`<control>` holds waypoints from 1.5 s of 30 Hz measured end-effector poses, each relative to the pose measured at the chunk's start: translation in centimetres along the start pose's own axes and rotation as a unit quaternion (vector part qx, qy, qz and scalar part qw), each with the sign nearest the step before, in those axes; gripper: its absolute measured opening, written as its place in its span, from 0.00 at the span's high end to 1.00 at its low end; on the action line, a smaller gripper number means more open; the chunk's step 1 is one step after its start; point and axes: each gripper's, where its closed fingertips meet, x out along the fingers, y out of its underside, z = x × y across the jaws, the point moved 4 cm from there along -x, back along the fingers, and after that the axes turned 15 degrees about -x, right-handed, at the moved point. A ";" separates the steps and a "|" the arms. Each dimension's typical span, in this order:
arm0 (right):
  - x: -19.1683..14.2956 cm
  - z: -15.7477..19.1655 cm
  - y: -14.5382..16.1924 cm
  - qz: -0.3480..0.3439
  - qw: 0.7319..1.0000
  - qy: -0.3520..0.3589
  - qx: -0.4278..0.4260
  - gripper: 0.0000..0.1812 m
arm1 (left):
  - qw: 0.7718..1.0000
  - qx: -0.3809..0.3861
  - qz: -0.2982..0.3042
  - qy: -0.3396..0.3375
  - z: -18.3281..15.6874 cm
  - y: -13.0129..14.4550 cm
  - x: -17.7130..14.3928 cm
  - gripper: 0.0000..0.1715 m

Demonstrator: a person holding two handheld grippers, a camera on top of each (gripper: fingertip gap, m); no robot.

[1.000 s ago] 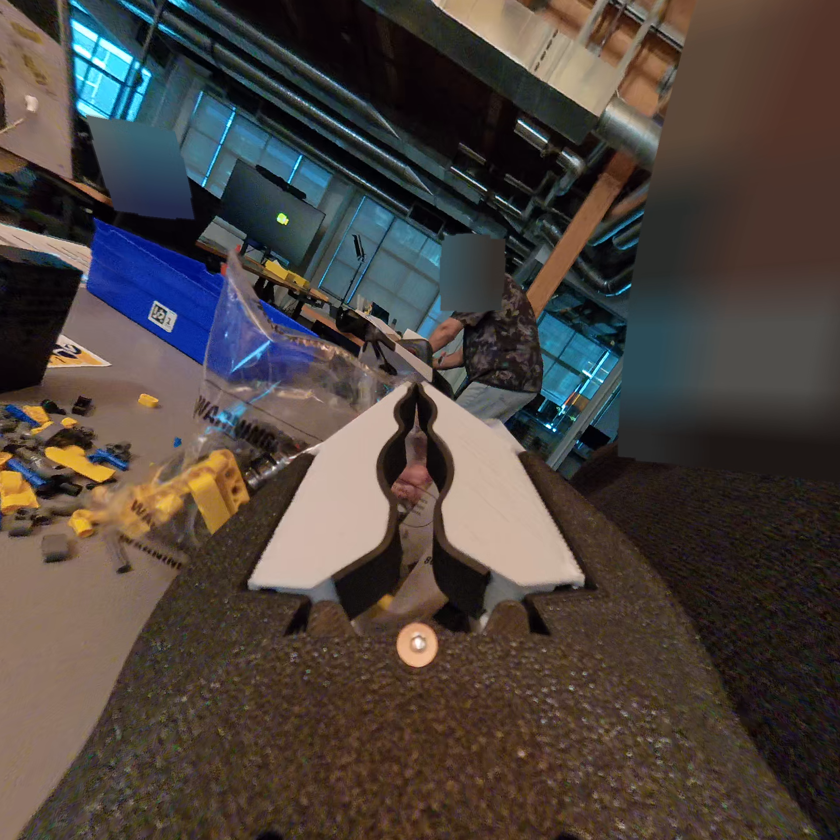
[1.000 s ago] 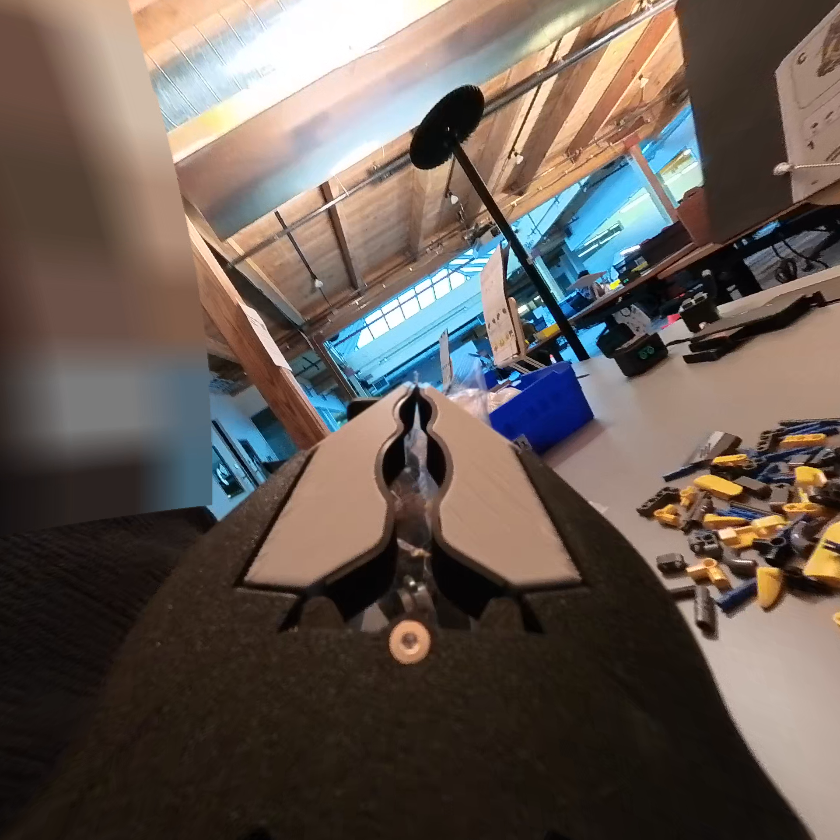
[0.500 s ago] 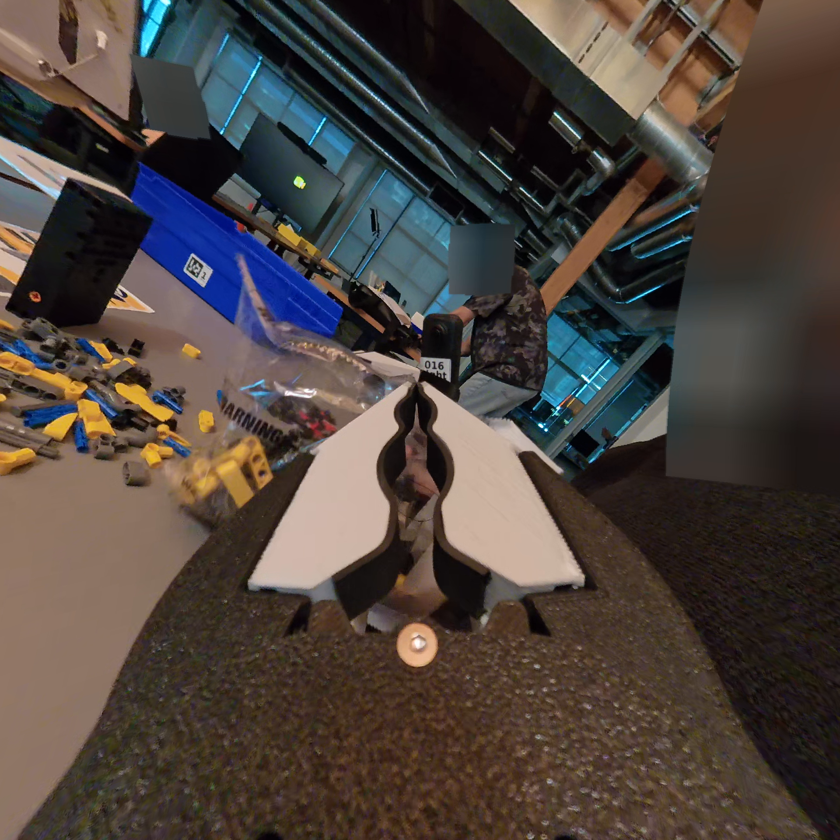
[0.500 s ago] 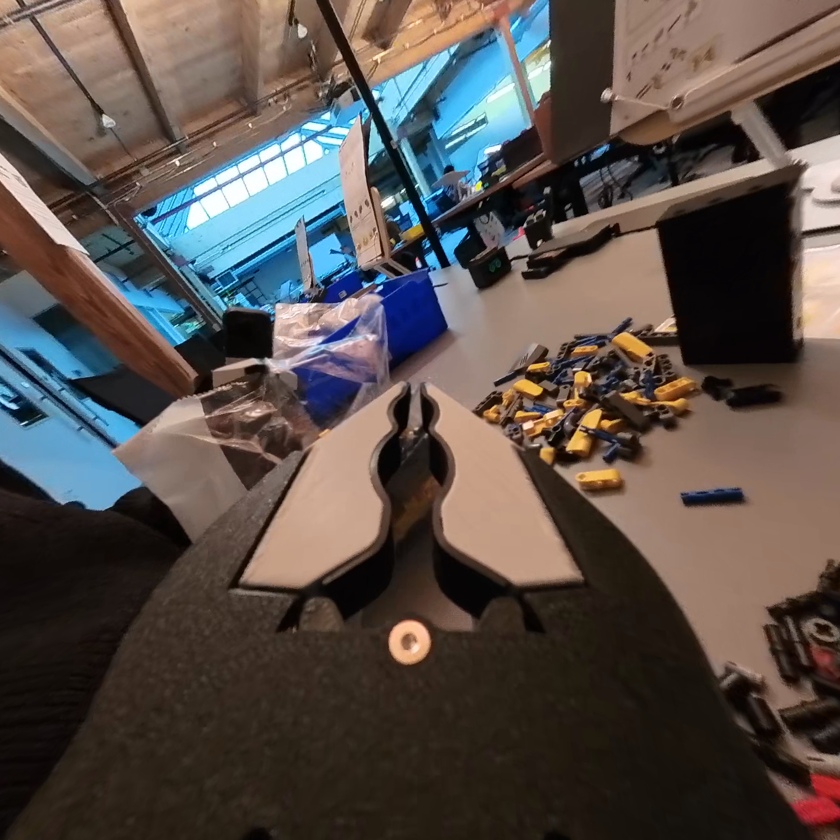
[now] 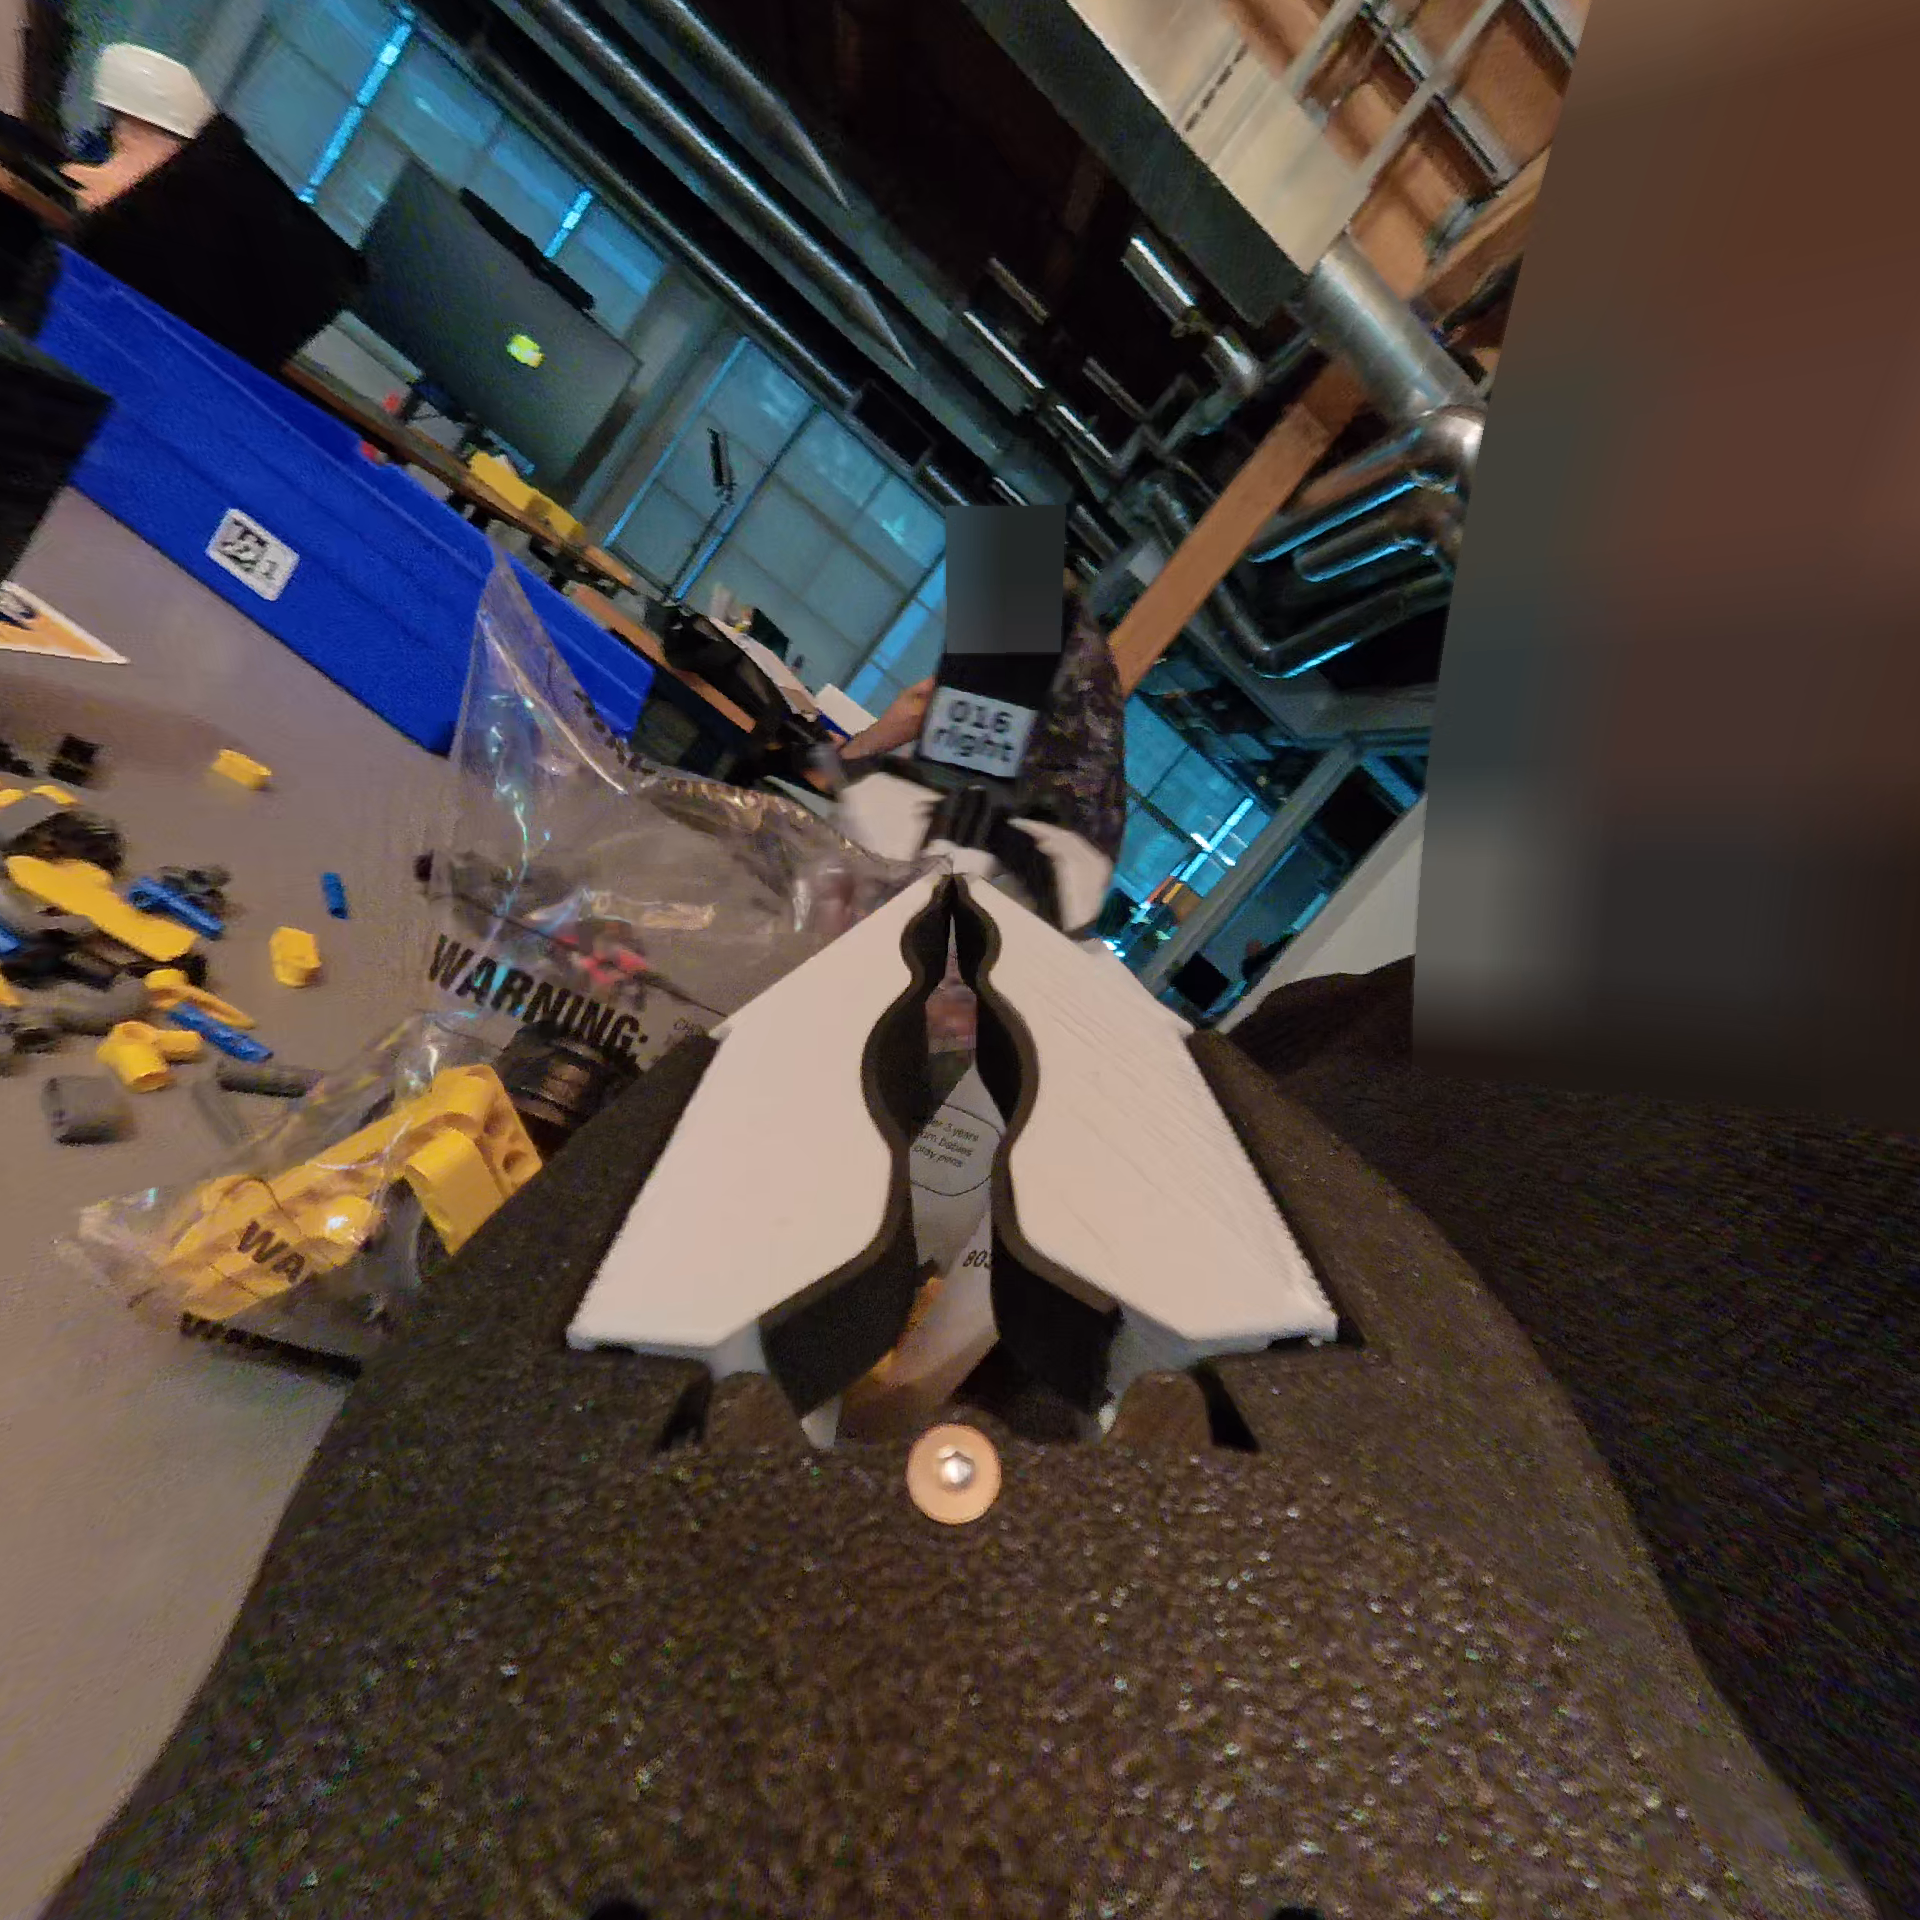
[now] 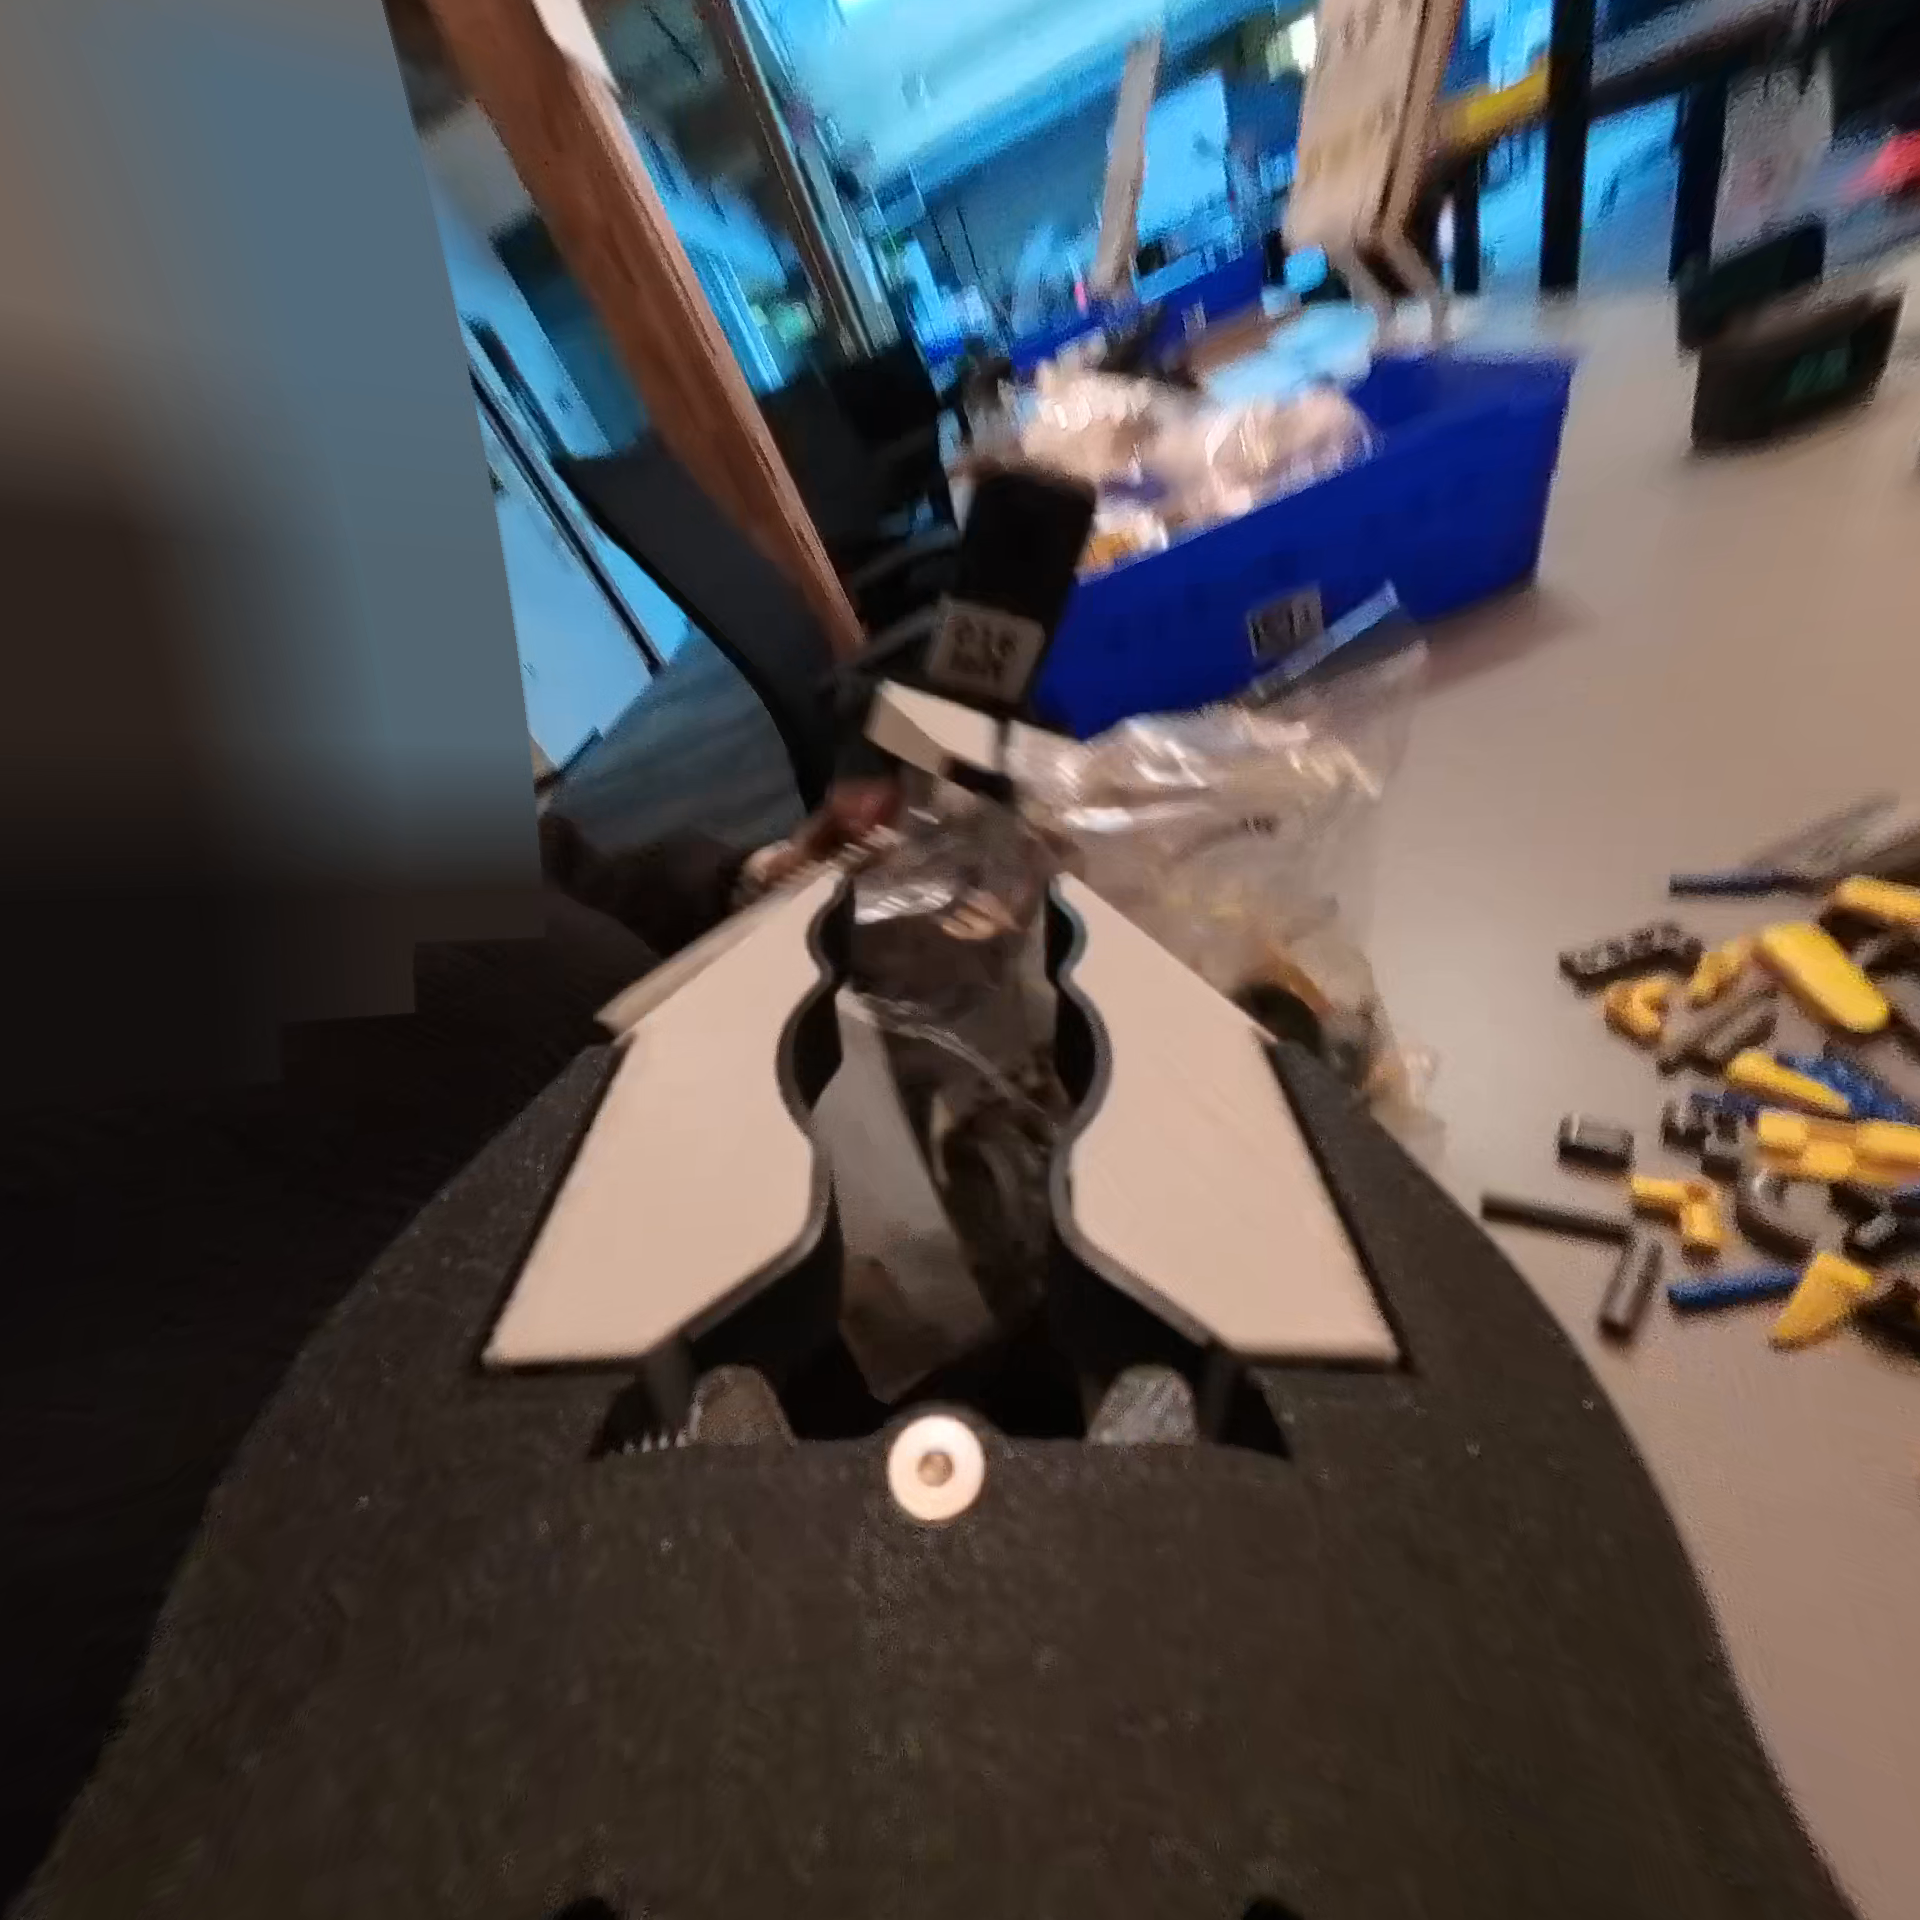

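Two grippers met over one clear plastic bag (image 5: 623, 935) near the desk's front edge.

- Bag: crumpled film with black printing on it. Yellow bricks (image 5: 416, 1174) and some dark pieces sat in its lower end, which seemed to rest on the desk (image 5: 156, 1507). The upper film rose toward both tools.
- Left gripper (image 5: 951, 888): jaws pressed together at the tips, with bag film and a printed white patch showing in the gap behind them. It looked to be pinching the bag's upper edge. The right wrist view showed the same tool gripping the film from the far side.
- Right gripper (image 6: 945, 894): jaws spread, with bag film and dark contents lying between the two fingers. That view was smeared, so I could not tell whether the pads touched the plastic.
- The two tools faced each other, tips close, with the bag between them.
- Loose bricks (image 5: 135, 966) in yellow, blue and dark grey lay scattered on the desk just beside the bag, apart from it.
- Blue bin (image 5: 312, 540) stood behind the bag with more bagged items heaped in it. A black box (image 5: 31, 457) showed at the desk's far left.
- Farther off: a dark monitor (image 5: 499, 322), windows, ceiling pipes, and a person in a patterned shirt (image 5: 1086, 727).
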 end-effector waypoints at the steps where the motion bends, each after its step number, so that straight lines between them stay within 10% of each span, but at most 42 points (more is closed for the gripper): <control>1: 0.5 -0.5 0.8 0.022 1.000 0.009 0.009 0.81 | 1.000 -0.003 0.005 0.013 -0.3 0.1 0.1 1.00; 13: 1.3 0.5 0.6 -0.027 0.997 -0.064 0.013 0.96 | 0.996 -0.027 0.072 0.032 -0.6 1.1 0.3 1.00; 25: 1.4 0.8 0.9 0.096 0.980 0.047 -0.168 1.00 | 0.988 -0.105 0.110 -0.010 -0.4 1.1 0.2 0.94; 36: 3.0 1.8 1.2 0.188 0.905 0.147 -0.352 1.00 | 0.974 -0.079 0.144 -0.154 0.6 0.5 0.0 0.86; 45: 2.5 1.7 1.4 0.174 0.894 0.198 -0.361 1.00 | 0.965 -0.055 0.178 -0.183 1.2 -0.1 1.2 1.00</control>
